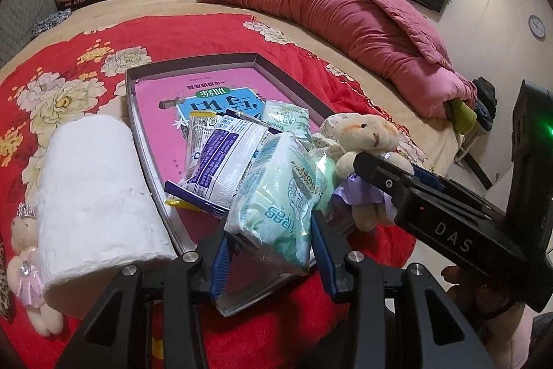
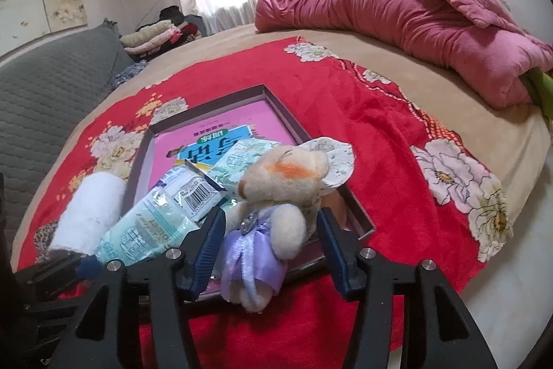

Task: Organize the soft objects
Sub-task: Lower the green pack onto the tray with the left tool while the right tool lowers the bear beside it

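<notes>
**Bear going into the tray, tissue pack waiting**

The right tongs (image 2: pixel 271 239) are standing wide around the plush bear in the lilac dress (image 2: pixel 276 206), their blue pads clear of its sides, so the toy is resting by its own weight on the near right rim of the grey tray (image 2: pixel 207 101). The left tongs (image 1: pixel 268 251) are gripping the mint-green tissue pack (image 1: pixel 276 196) by its lower end, holding it tilted over the tray's near edge.

To finish well, the right tongs are best backing straight out along their own line, so no pad is snagging the dress ribbon; the bear looks to be hanging partly over the rim and may be tipping out, so a nudge inward seems wise. The pack should be coming down flat beside the white-and-purple pouch (image 1: pixel 221 158), not onto the bear.

The paper roll (image 1: pixel 100 196) and a second small bear in pink (image 1: pixel 27 268) are lying on the red floral blanket (image 1: pixel 86 33), outside the tray.

Writing: "DAS" on the right tool's body; "flower", partly cut off, on the tissue pack; large Chinese characters on the pink tray liner, upside down and not readable.
</notes>
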Available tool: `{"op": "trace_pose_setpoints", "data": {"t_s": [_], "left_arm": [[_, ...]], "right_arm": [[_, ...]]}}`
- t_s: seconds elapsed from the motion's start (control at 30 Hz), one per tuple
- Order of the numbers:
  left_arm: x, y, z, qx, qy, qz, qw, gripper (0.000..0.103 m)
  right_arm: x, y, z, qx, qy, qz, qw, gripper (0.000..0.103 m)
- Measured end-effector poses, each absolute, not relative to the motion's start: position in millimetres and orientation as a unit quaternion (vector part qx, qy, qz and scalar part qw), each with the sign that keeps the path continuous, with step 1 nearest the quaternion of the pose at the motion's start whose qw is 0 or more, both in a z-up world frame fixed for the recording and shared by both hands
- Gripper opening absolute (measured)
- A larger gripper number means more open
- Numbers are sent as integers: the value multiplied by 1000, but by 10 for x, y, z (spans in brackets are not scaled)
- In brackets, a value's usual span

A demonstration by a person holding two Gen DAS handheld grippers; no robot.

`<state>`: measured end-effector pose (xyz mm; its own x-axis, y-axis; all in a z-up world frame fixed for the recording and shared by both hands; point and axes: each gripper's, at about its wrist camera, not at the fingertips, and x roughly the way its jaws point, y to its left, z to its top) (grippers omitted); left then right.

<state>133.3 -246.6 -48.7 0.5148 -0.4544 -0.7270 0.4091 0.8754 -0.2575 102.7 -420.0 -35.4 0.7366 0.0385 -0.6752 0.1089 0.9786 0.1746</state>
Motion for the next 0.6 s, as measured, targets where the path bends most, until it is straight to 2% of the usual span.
{"op": "trace_pose_setpoints", "data": {"t_s": [0.53, 0.6], "left_arm": [[1369, -2539, -483, -13, 425, -243, 872, 43], [1366, -2552, -484, -11, 425, -240, 873, 43]], "right_arm": [[1274, -4124, -374, 45, 332, -18, 942, 57], [1245, -4129, -336, 48, 322, -16, 945, 66]]}}
